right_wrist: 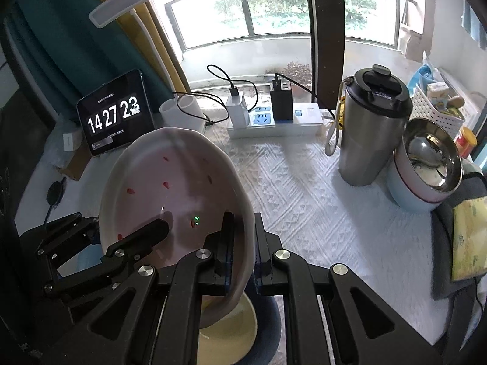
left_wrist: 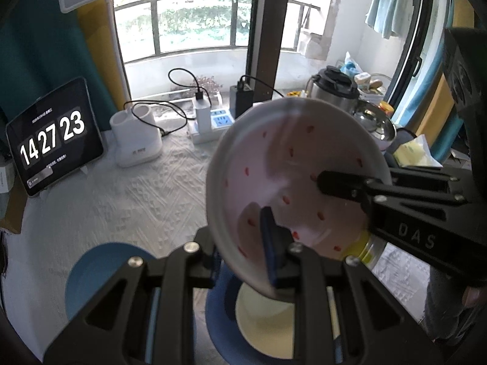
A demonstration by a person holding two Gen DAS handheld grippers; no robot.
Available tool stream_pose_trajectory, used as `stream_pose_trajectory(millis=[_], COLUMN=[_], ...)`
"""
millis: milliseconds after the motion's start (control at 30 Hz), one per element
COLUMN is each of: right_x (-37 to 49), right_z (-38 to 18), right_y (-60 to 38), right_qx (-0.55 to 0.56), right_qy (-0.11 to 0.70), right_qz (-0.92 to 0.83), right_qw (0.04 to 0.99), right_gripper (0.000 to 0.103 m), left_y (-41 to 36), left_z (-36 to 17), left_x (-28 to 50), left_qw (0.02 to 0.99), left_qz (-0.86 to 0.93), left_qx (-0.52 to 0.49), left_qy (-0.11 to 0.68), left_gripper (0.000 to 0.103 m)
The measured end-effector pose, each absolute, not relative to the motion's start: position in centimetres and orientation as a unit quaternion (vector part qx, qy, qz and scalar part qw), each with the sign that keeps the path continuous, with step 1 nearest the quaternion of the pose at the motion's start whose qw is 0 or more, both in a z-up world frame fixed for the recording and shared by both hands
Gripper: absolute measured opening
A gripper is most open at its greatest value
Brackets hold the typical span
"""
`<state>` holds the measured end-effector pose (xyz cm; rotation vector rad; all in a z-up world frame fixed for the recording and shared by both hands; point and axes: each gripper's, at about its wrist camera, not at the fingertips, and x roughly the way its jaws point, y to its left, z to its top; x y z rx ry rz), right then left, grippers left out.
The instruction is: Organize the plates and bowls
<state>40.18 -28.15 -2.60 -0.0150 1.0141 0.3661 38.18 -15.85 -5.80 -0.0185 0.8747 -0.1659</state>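
Note:
A pink plate (left_wrist: 289,176) with red specks hangs tilted above the white tablecloth, and both grippers hold it by its rim. My left gripper (left_wrist: 240,243) is shut on the plate's near edge, one blue pad inside the plate and the other behind it. My right gripper (left_wrist: 344,206) reaches in from the right and clamps the opposite edge. In the right wrist view the pink plate (right_wrist: 170,188) is pinched by my right gripper (right_wrist: 243,237), with my left gripper (right_wrist: 118,222) on its left side. Below lies a cream plate (left_wrist: 264,325) on a dark blue plate (left_wrist: 216,319).
A lighter blue plate (left_wrist: 97,273) lies at the near left. A tablet clock (right_wrist: 115,115), white holder (left_wrist: 137,140) and power strip (right_wrist: 274,124) line the back. A steel tumbler (right_wrist: 371,130), stacked steel bowls (right_wrist: 426,167) and a white basket (right_wrist: 435,109) stand at the right.

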Motion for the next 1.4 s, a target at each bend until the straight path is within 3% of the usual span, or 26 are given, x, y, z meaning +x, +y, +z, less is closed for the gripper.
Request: stream_pose_trajectory(millis=[1400], right_x=[34.0], right_z=[-7.2], right_y=[-28.7], right_qx=[0.002], right_qy=[0.514], right_qz=[0.18], right_qw=[0.839], right_gripper=[0.012], left_y=[-16.9], left_z=[-10.6], left_x=[32.3], left_qw=[0.89], left_qz=[-0.065], left_qx=[-0.011], left_qy=[0.451], left_gripper=[0.023])
